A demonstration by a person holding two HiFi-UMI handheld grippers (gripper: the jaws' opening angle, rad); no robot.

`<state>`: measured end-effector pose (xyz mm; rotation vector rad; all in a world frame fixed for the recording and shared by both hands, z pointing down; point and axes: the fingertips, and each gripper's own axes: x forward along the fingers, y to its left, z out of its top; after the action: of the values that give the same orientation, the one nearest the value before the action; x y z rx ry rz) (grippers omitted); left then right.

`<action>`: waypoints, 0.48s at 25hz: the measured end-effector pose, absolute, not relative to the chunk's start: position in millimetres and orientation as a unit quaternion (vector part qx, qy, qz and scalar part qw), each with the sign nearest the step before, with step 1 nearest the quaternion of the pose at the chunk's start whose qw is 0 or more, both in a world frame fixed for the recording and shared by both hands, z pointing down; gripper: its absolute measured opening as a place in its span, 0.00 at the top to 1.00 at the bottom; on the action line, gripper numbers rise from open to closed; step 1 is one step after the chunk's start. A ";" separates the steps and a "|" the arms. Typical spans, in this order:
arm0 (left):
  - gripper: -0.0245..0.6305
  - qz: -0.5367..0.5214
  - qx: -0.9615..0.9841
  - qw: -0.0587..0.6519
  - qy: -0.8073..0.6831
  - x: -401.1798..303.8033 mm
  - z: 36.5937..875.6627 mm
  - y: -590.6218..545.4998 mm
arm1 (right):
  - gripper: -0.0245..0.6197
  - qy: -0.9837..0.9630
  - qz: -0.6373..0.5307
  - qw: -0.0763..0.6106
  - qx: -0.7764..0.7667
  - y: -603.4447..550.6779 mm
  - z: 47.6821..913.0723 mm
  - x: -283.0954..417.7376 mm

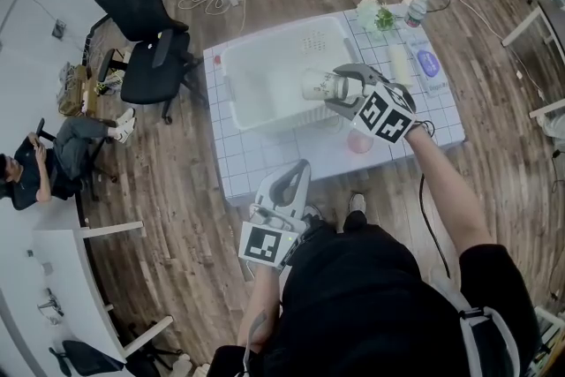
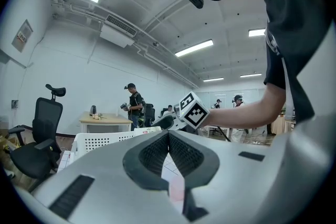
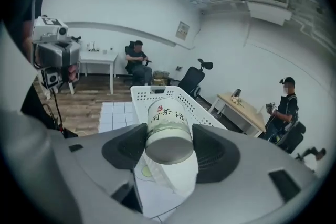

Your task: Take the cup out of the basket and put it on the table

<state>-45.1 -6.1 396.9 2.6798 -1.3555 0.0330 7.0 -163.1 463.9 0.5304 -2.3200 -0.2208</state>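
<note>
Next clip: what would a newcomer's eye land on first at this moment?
The right gripper is clamped on a white paper cup with green print. It holds the cup on its side over the right part of the white basket, which stands on the grid-patterned table. The left gripper hangs shut and empty near the person's body, off the table's near edge.
</note>
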 end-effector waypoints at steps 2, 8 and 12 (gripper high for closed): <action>0.95 0.013 0.891 0.066 -0.449 -46.2 398.2 -4.0 | 0.52 -0.918 -0.064 0.328 0.213 -153.8 453.4 11.1; 0.95 0.013 0.890 0.062 -0.451 -48.0 396.6 -3.6 | 0.52 -0.950 0.000 0.224 0.218 -123.9 428.5 22.5; 0.95 0.013 0.890 0.063 -0.451 -46.6 396.7 -3.0 | 0.52 -0.963 0.039 0.166 0.208 -100.0 422.5 30.7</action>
<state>-46.6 -3.0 396.7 2.6900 -1.3620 0.0385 30.7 -100.0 422.5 0.5923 -2.7423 0.1115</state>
